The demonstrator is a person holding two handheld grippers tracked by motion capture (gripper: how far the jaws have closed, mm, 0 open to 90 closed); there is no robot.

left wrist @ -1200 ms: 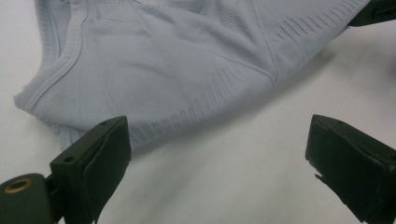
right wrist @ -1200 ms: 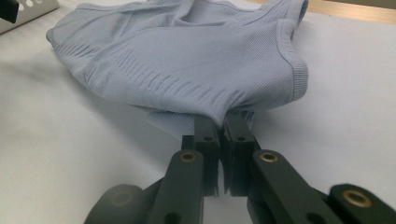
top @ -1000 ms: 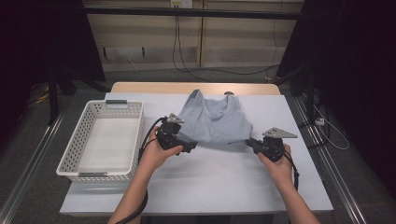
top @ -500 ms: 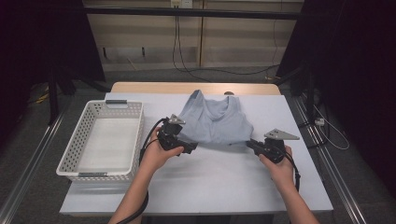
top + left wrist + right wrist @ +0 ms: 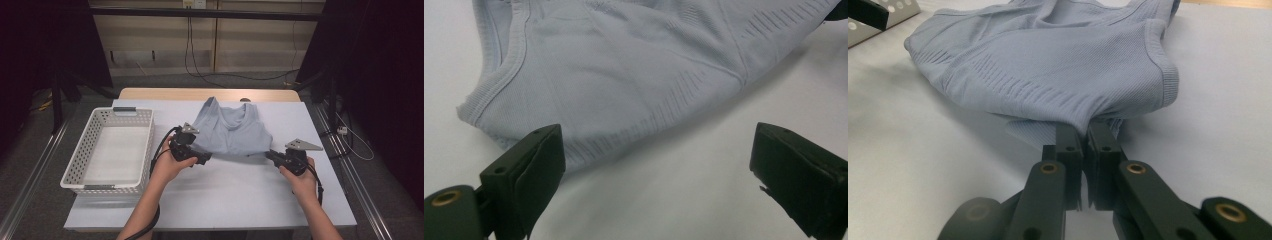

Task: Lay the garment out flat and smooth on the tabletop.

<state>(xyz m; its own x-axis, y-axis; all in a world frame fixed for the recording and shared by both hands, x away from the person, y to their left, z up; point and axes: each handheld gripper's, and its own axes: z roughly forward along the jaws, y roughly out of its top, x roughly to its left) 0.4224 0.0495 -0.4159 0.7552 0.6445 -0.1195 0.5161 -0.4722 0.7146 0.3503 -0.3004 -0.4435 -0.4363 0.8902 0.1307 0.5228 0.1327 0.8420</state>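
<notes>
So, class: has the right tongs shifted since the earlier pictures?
No. The right tongs sit at the same spot relative to the white basket, clamped on the blue top.

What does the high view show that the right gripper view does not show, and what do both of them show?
High view alone: the white basket left of the garment, the wooden table edge beyond the sheet, both hands, and the left gripper at the garment's near left corner.

Right gripper view alone: the right gripper seen close, its jaws pressed together on the near hem, and the ribbed knit of the fabric.

Both: the light blue tank top lying on the white table cover, with its near right corner pinched.
</notes>
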